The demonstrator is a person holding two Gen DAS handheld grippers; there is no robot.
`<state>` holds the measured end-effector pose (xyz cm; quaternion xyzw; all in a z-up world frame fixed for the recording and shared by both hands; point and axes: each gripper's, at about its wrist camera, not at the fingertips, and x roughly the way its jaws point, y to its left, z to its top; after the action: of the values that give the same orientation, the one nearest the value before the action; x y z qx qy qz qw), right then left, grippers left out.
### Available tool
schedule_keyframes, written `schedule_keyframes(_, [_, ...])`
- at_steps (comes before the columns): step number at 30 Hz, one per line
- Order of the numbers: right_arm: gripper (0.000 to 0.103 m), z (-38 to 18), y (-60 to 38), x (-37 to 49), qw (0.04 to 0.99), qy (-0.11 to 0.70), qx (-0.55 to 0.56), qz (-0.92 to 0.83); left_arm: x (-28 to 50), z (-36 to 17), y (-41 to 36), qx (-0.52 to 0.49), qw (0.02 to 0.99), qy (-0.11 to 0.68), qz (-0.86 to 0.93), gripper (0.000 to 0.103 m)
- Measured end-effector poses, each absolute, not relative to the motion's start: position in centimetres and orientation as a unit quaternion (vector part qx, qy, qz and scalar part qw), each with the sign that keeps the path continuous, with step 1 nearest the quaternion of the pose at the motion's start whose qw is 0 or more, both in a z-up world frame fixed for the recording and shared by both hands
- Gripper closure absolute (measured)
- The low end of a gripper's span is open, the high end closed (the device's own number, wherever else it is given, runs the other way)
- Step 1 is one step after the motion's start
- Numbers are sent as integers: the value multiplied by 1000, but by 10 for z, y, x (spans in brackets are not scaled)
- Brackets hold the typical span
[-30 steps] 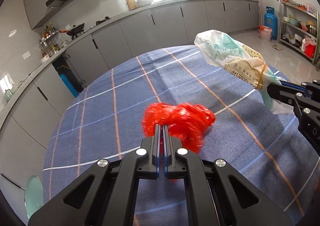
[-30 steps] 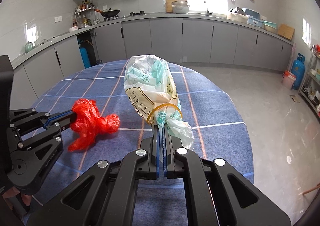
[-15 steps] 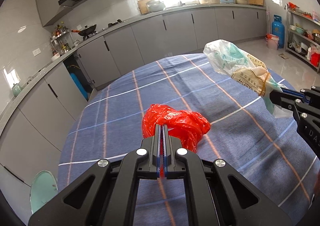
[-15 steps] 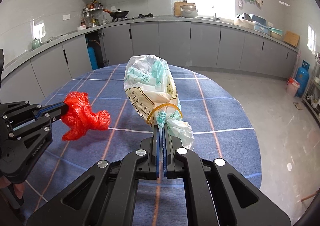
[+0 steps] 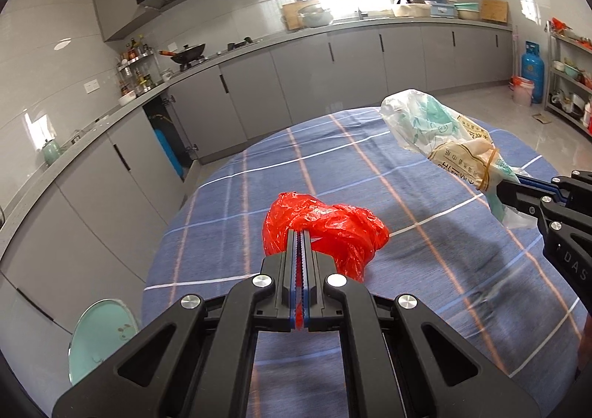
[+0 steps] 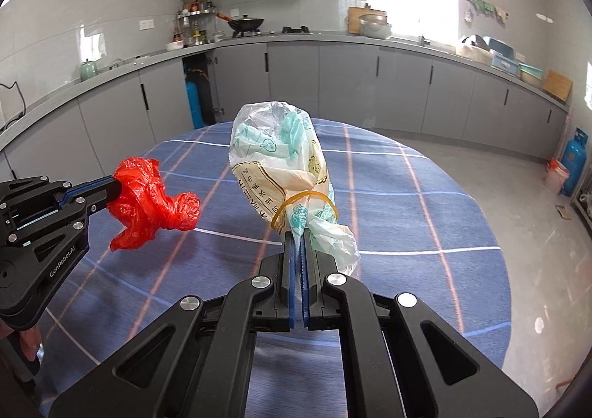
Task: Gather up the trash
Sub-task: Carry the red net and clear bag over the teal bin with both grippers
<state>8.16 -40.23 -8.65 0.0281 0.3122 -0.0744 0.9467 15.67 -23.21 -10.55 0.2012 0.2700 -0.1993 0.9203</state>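
Observation:
My left gripper is shut on a crumpled red plastic bag and holds it above the blue checked tablecloth. It also shows in the right wrist view at the left, with the red bag hanging from its tip. My right gripper is shut on the neck of a clear and green plastic bag bound with a yellow rubber band, held upright above the table. That bag and the right gripper show at the right of the left wrist view.
The round table stands in a kitchen with grey cabinets behind it. A mint-green stool seat is at the table's left edge. A blue gas cylinder and a metal shelf stand at the right over tiled floor.
Both grippers have risen and pulled back with their bags still held. The table looks lower and farther, and more of the kitchen shows.

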Motion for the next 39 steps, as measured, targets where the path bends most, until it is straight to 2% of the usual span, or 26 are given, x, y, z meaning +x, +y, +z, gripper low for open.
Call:
schedule_keyframes(27, [99,-74,-292,118,950,311,-22,32,163,-87,-102,164,946,265,-95,101])
schedule_keyframes(39, [99,-71,-262,126,949,308,-39,61,162,-88,-70,156,949,266,-65,101])
